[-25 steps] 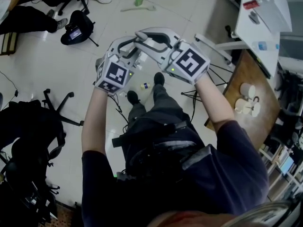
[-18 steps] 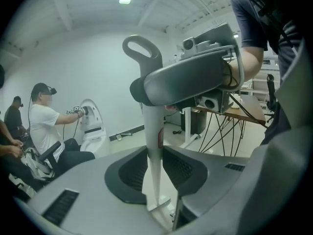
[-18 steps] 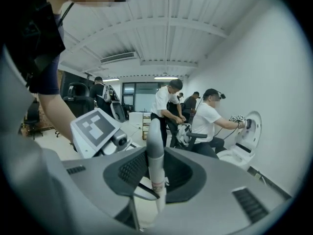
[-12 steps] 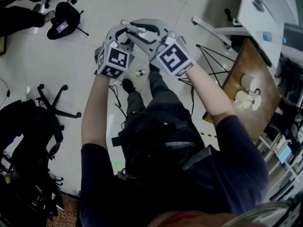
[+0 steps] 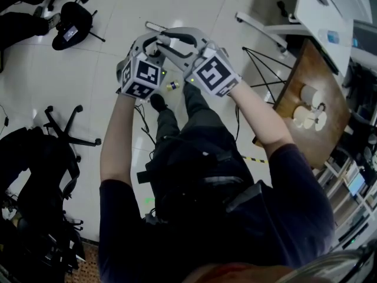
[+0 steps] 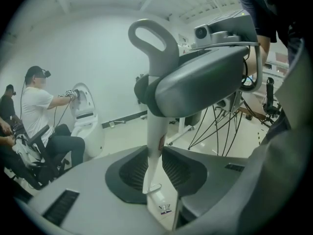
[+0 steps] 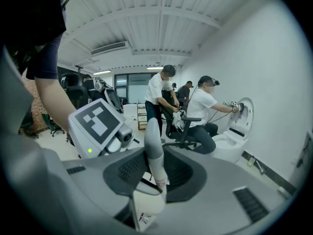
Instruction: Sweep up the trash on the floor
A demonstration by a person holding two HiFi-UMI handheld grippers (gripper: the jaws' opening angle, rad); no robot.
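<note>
My left gripper (image 5: 147, 46) and right gripper (image 5: 179, 43) are held close together in front of me, above the pale tiled floor. In the left gripper view, my left gripper (image 6: 155, 165) is shut on a thin white handle (image 6: 155, 131) that ends in a grey loop (image 6: 149, 35). A grey-and-white handle (image 7: 154, 148) stands between the ribbed pads of my right gripper (image 7: 155, 173), which is shut on it. The lower ends of both handles are hidden. A small bottle (image 5: 172, 86) lies on the floor beside my shoe (image 5: 157, 102). A small printed scrap (image 6: 165, 209) lies below the jaws.
A wooden table (image 5: 306, 69) with white cups (image 5: 309, 93) stands at the right, beside a black tripod (image 5: 259, 69) and white desk legs (image 5: 265, 25). A chair base (image 5: 68, 125) and dark gear are at the left. Seated people work at a white toilet (image 7: 239, 126).
Both grippers have sunk toward the floor together, still holding their handles. The small bottle now shows just under them in the head view.
</note>
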